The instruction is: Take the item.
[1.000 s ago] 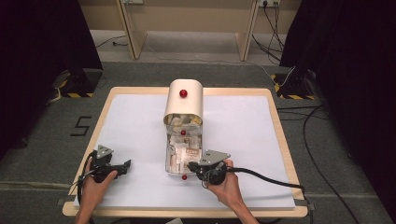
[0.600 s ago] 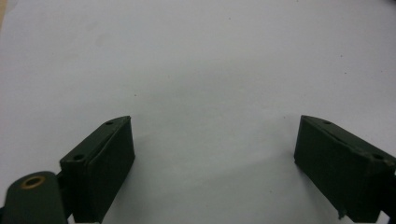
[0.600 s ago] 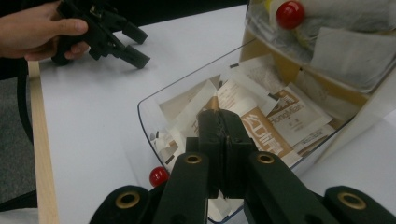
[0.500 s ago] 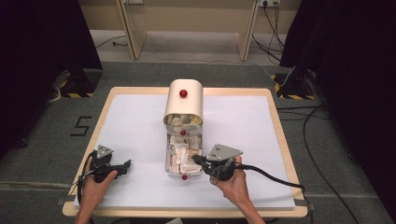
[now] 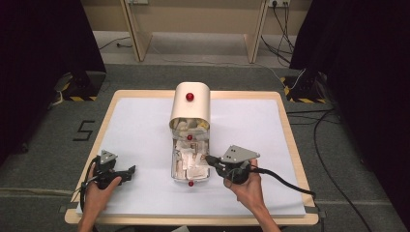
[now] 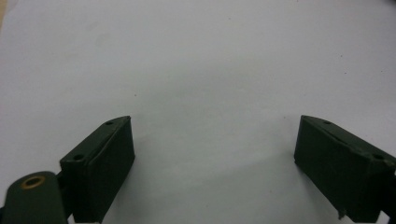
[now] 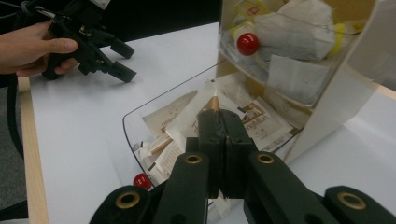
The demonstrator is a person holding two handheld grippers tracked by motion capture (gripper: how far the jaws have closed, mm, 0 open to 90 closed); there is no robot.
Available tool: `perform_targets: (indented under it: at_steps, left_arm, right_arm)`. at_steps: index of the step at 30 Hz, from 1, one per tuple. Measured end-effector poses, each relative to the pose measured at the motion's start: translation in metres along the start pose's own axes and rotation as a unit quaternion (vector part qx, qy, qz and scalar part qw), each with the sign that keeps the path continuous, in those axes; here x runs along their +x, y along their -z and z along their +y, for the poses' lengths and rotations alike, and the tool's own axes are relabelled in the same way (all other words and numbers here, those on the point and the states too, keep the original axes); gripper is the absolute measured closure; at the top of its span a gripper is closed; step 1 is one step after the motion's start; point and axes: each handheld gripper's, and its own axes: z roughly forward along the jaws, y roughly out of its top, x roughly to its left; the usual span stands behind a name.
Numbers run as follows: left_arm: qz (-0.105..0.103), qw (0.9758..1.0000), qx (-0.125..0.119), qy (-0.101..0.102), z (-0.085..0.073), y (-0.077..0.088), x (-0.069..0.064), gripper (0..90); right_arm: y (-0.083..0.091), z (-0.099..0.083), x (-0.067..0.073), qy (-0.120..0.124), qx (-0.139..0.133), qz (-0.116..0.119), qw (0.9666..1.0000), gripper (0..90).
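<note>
Right hand-held gripper (image 7: 219, 116) jaws closed tight, pinching a tea bag sachet (image 7: 198, 112) by its top corner, over the clear drawer (image 5: 189, 166) pulled out of the cream tea bag dispenser (image 5: 191, 104). Left hand-held gripper (image 6: 212, 158) wide open, empty, low over the white worktop (image 5: 140, 130) at front-left.

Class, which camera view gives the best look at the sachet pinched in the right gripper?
The right gripper view: the sachet stands close up, pinched between the shut jaws of the right gripper over the tray. In the high view it is too small to pick out. The left gripper view faces bare paper.
</note>
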Motion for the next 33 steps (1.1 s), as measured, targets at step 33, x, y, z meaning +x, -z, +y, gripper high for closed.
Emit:
perform_targets:
  at_steps: [33]
  left_arm:
    - [0.000, 1.0000, 0.000, 0.000, 0.000, 0.000, 0.000, 11.3]
  right_arm:
    - [0.035, -0.010, -0.052, -0.044, -0.019, -0.075, 0.9961, 89.1]
